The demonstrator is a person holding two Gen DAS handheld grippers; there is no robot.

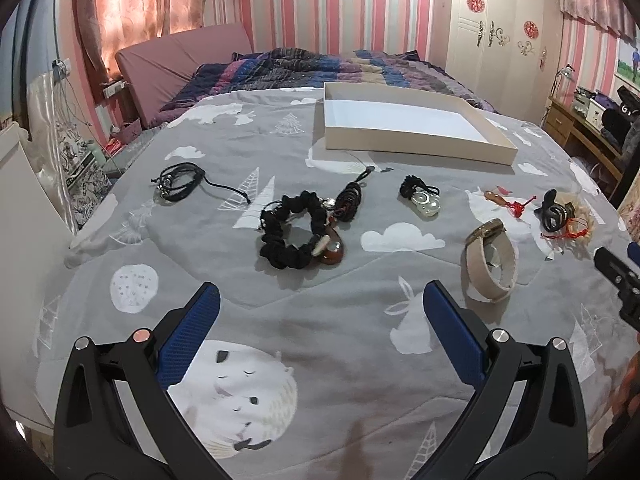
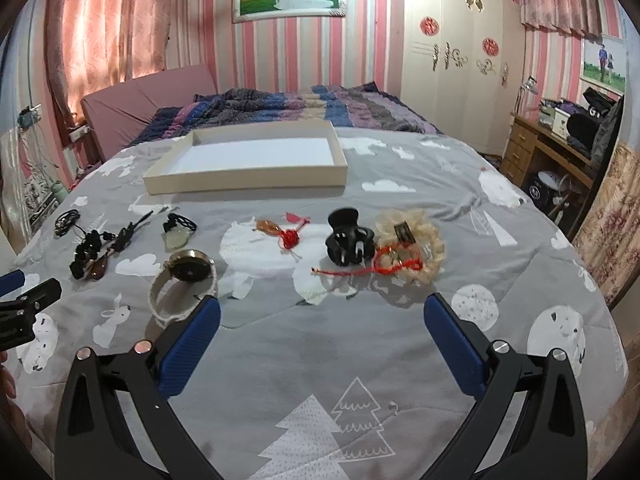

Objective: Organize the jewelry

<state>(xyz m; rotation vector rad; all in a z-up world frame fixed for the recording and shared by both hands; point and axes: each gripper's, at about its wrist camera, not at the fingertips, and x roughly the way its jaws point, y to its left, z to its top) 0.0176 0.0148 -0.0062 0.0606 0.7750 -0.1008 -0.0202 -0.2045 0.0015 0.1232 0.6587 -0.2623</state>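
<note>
We list, on the bed (image 1: 320,320): left tongs (image 1: 320,304) and right tongs (image 2: 322,314), both spread and holding nothing, a watch (image 2: 184,280), hair clip (image 2: 348,242), scrunchie (image 1: 292,230) and tray (image 1: 416,148).

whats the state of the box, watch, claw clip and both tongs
box: open, nothing in it
watch: strap closed in a loop, standing on edge
claw clip: shut, upright
left tongs: open, holding nothing
right tongs: open, holding nothing
</note>
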